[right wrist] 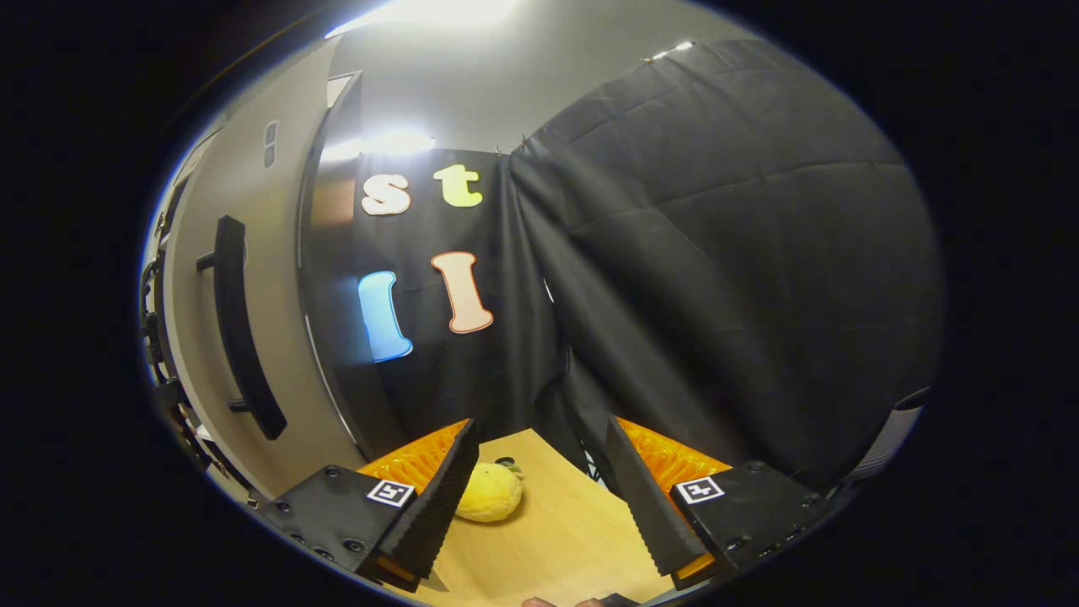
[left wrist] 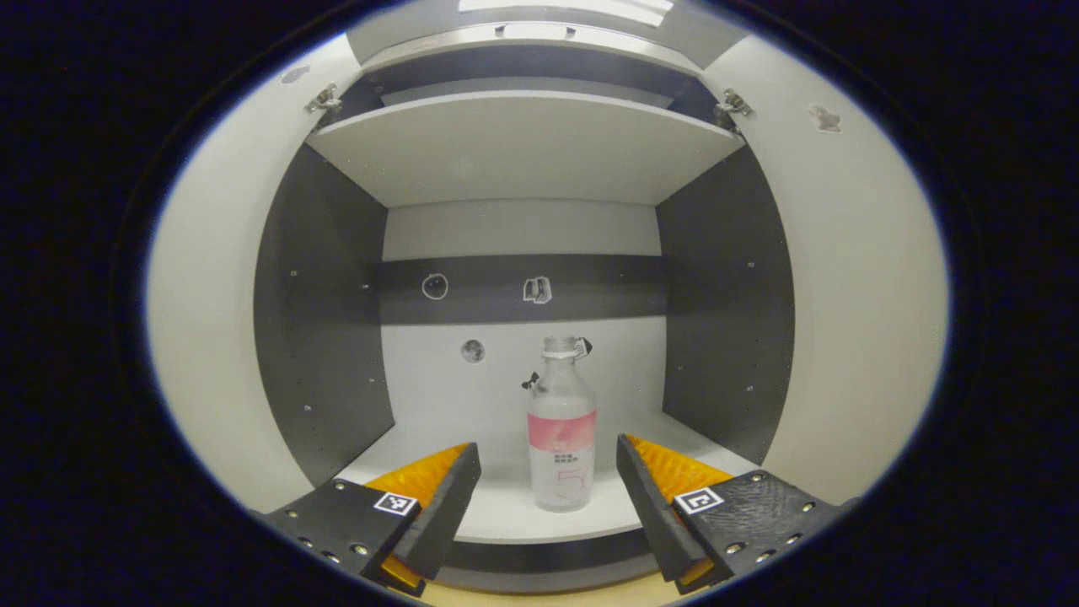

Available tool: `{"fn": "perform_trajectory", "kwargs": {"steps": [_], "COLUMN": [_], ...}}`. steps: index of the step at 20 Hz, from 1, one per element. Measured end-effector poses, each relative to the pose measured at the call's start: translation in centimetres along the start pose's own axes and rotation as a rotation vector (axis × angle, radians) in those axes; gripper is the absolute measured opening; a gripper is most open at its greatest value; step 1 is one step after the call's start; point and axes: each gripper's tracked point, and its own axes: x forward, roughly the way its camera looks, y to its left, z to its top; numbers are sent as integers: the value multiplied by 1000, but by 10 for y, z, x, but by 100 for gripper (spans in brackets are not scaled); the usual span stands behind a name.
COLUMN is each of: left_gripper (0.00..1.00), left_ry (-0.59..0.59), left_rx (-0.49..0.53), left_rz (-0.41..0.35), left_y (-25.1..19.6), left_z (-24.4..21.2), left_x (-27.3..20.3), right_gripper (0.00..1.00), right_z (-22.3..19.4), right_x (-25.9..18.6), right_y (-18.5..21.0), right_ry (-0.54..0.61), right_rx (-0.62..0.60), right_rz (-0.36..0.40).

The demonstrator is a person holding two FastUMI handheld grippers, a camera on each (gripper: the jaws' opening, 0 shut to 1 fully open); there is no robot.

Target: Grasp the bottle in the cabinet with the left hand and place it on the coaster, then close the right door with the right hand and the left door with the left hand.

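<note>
A clear bottle (left wrist: 561, 426) with a pink label stands upright on the bottom shelf (left wrist: 506, 506) of the open cabinet, near its front edge. My left gripper (left wrist: 548, 459) is open in front of the cabinet, and the bottle sits between and just beyond its fingertips, untouched. Both white doors stand swung wide, the left door (left wrist: 211, 320) and the right door (left wrist: 851, 320). In the right gripper view my right gripper (right wrist: 539, 451) is open and empty above the wooden table (right wrist: 565, 531), beside the right door's outer face (right wrist: 198, 337) with its black handle (right wrist: 240, 337).
An upper shelf (left wrist: 523, 143) spans the cabinet above the bottle. A yellow lemon-like fruit (right wrist: 489, 491) lies on the table just past my right gripper's left finger. Black cloth hangs behind the table.
</note>
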Motion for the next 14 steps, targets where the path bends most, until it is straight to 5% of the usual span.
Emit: {"fn": "perform_trajectory", "kwargs": {"steps": [6, 7, 8, 11, 12, 14], "left_gripper": [100, 94, 100, 92, 100, 82], "left_ry": [11, 8, 7, 19, 14, 17], "left_rx": [-58, -62, -61, -73, -62, -39], "left_rz": [-29, -25, -15, -22, -16, 0], "left_y": [-11, -11, -8, -10, -7, -6], "left_z": [-6, -5, -6, -8, -7, -4], "left_x": [53, 62, 69, 83, 86, 89], "right_gripper": [96, 97, 96, 96, 96, 96], "right_z": [0, 0, -1, -3, -4, -9], "right_x": [28, 32, 35, 44, 45, 46], "right_y": [-9, -10, -12, -20, -25, -30], "right_ry": [2, 1, 2, 3, 1, 15], "right_rx": [-8, -7, -7, -20, -24, -22], "right_rz": [-8, -7, -7, -15, -23, -33]}}
